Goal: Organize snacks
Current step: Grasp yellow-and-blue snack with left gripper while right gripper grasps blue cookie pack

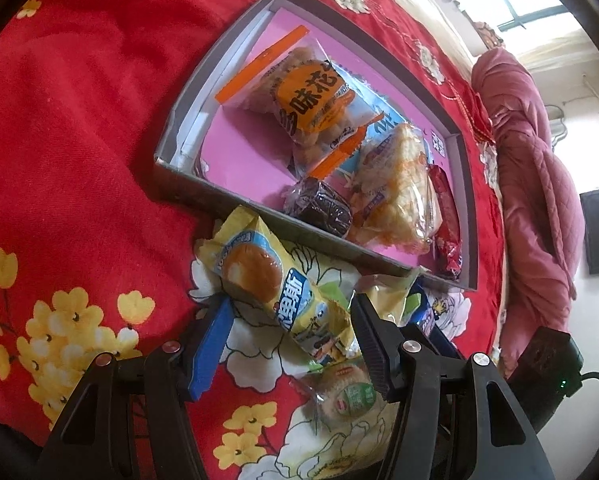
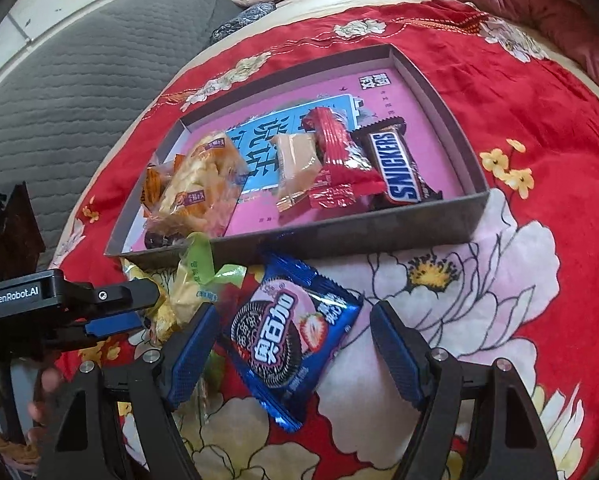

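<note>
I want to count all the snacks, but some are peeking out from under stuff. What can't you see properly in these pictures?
- Green-label snack, left wrist view: partly hidden behind the left gripper finger.
- Dark snack, right wrist view: mostly hidden behind the box wall and the clear-wrapped pastry.
- Green-and-yellow packet, right wrist view: its lower part is covered by the right gripper finger.
- Box floor print, both views: covered by snacks.

Both views are taken from above, angled steeply down along the fingers, close over the red floral cloth (image 1: 79,128). The grey box (image 1: 203,196) is seen ahead in each, from its left end and from its right, and is shared.
</note>
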`<act>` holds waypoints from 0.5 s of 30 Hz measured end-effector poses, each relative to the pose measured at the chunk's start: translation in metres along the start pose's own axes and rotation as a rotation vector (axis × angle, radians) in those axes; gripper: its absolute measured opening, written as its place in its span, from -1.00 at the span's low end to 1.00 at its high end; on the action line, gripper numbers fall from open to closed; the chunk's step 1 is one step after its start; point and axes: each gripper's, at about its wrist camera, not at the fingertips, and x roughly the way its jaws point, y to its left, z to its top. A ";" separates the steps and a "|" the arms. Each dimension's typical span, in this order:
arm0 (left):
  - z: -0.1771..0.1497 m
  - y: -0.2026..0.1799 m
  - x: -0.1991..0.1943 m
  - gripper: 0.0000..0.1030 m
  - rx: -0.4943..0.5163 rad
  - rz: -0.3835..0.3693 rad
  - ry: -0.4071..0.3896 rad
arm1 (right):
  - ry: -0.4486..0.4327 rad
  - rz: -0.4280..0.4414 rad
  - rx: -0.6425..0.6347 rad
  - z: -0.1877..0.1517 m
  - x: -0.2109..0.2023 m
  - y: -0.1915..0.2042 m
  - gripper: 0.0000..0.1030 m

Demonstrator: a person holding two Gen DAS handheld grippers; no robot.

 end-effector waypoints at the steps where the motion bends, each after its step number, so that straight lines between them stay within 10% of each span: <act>1: 0.000 -0.001 0.001 0.22 0.005 0.004 -0.002 | -0.001 -0.006 -0.003 0.001 0.001 0.001 0.52; 15: 0.003 -0.003 0.007 0.21 -0.007 -0.002 -0.025 | 0.019 -0.062 -0.116 0.001 0.005 0.010 0.15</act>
